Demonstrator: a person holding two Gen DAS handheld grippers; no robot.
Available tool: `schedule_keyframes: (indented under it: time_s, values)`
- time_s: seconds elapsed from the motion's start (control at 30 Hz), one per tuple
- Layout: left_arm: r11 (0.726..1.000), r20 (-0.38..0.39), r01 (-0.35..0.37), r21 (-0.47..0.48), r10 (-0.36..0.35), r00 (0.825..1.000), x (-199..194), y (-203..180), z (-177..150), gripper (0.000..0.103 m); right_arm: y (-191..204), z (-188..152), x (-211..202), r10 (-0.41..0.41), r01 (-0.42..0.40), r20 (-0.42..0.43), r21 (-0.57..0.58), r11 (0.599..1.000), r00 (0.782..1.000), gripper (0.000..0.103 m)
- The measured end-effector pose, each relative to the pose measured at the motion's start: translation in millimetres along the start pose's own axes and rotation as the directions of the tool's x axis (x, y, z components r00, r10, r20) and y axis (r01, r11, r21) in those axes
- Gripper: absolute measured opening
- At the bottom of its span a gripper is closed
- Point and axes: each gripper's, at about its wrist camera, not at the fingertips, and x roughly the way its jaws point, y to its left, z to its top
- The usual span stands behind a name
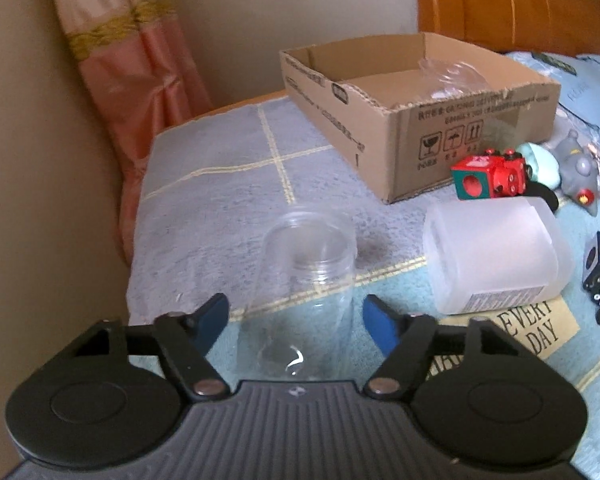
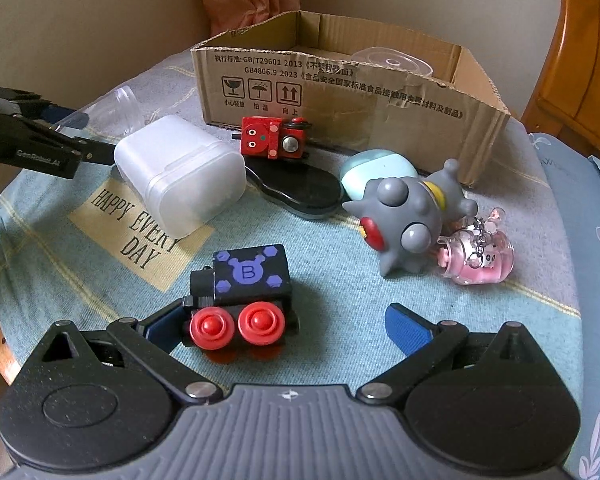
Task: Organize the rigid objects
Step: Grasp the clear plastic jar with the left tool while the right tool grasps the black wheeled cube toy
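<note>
Blue cloth (image 1: 220, 200), box (image 1: 420, 140) w/ clear dish (image 1: 452, 76), L hand-held gripper (image 1: 294, 312) open round clear jar (image 1: 308, 256), R hand-held gripper (image 2: 282, 314) open

Open right claw (image 2: 284, 320), black toy train (image 2: 242, 300), cardboard box (image 2: 340, 116)

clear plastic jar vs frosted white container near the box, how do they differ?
The clear plastic jar is see-through and round; the frosted white container is milky with squarish, rounded corners. The clear plastic jar lies between the left gripper fingers, while the frosted white container lies apart, ungripped. The frosted white container looks bulkier and carries a printed label. Both lie on their sides on the blue cloth, outside the cardboard box.
</note>
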Motion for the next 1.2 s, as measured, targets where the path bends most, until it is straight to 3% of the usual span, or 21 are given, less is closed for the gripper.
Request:
schedule_keyframes:
  time_s: [0.2, 0.4, 0.97, 1.2]
  values:
    - [1.0, -0.008, 0.024, -0.009, -0.024, 1.0, -3, -4, 0, 0.053, 1, -1, 0, 0.0, 0.0, 0.004, 0.0, 1.0, 1.0, 0.103]
    - [0.992, -0.035, 0.108, -0.067, -0.111, 0.993, -11, -10, -3, 0.053, 3, -1, 0, -0.004, 0.004, 0.008, 0.004, 1.0, 1.0, 0.103]
    - [0.995, -0.032, 0.075, -0.059, -0.077, 0.996, 2, -13, 7, 0.054, 11, -3, -3, 0.026, -0.025, 0.024, -0.028, 0.999, 0.999, 0.103]
    - [0.995, -0.035, 0.074, -0.06, -0.076, 0.996, 2, -12, 8, 0.054, 16, -1, -5, 0.058, -0.054, 0.047, -0.079, 0.995, 0.997, 0.093]
